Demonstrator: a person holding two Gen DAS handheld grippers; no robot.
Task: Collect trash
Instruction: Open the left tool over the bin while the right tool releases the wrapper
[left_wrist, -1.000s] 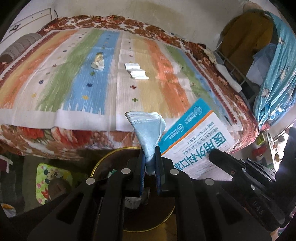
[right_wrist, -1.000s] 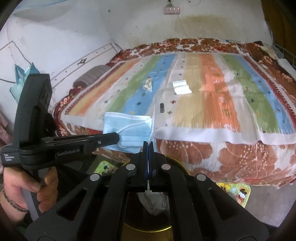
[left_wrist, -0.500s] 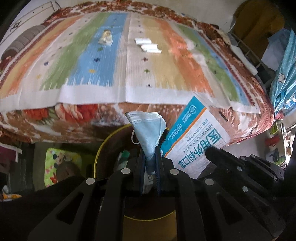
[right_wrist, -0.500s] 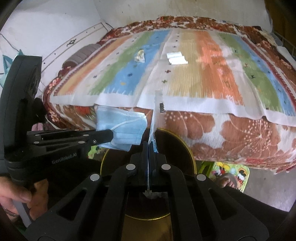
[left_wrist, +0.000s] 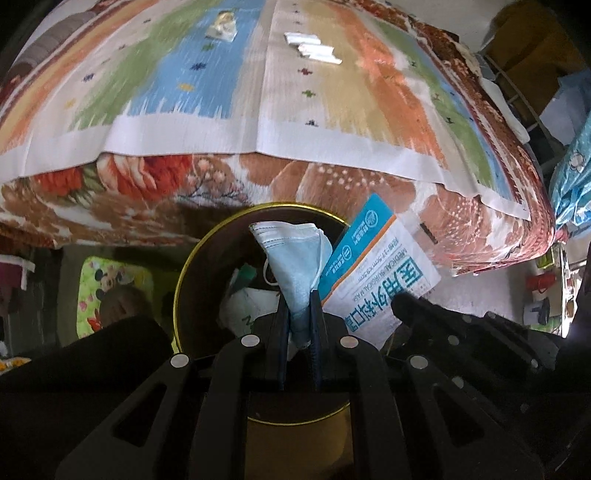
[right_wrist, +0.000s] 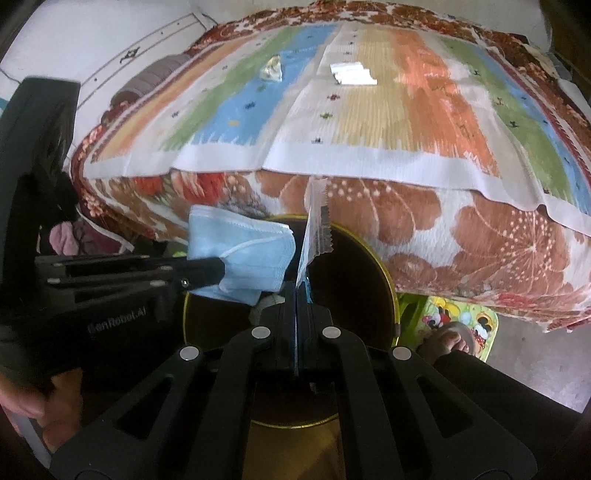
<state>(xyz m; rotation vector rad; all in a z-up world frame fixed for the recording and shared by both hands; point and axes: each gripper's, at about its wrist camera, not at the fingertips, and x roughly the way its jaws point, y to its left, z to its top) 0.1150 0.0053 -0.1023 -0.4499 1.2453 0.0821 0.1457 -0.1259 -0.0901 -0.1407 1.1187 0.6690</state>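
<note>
My left gripper (left_wrist: 298, 306) is shut on a crumpled blue face mask (left_wrist: 295, 258) and holds it over the dark, gold-rimmed bin (left_wrist: 181, 280). My right gripper (right_wrist: 297, 291) is shut on a flat blue-and-white mask wrapper (right_wrist: 316, 229), seen edge-on; its printed face shows in the left wrist view (left_wrist: 373, 273). Both hang above the bin (right_wrist: 384, 266), which holds some white and green trash (left_wrist: 240, 295). The left gripper (right_wrist: 218, 271) with its mask (right_wrist: 240, 258) also shows in the right wrist view. On the bed lie a crumpled wrapper (left_wrist: 221, 27) and white folded papers (left_wrist: 314, 48).
The striped bedspread (left_wrist: 258, 110) over a floral blanket (right_wrist: 406, 206) rises just behind the bin. A cartoon floor mat (left_wrist: 110, 280) lies left of the bin and continues on its right (right_wrist: 461, 325), where a bare foot (right_wrist: 448, 338) stands. Clutter fills the right side (left_wrist: 546, 288).
Both grippers have tipped down and moved off the bed edge over the bin, still holding the mask and the wrapper. The bin now fills the middle of both views.
</note>
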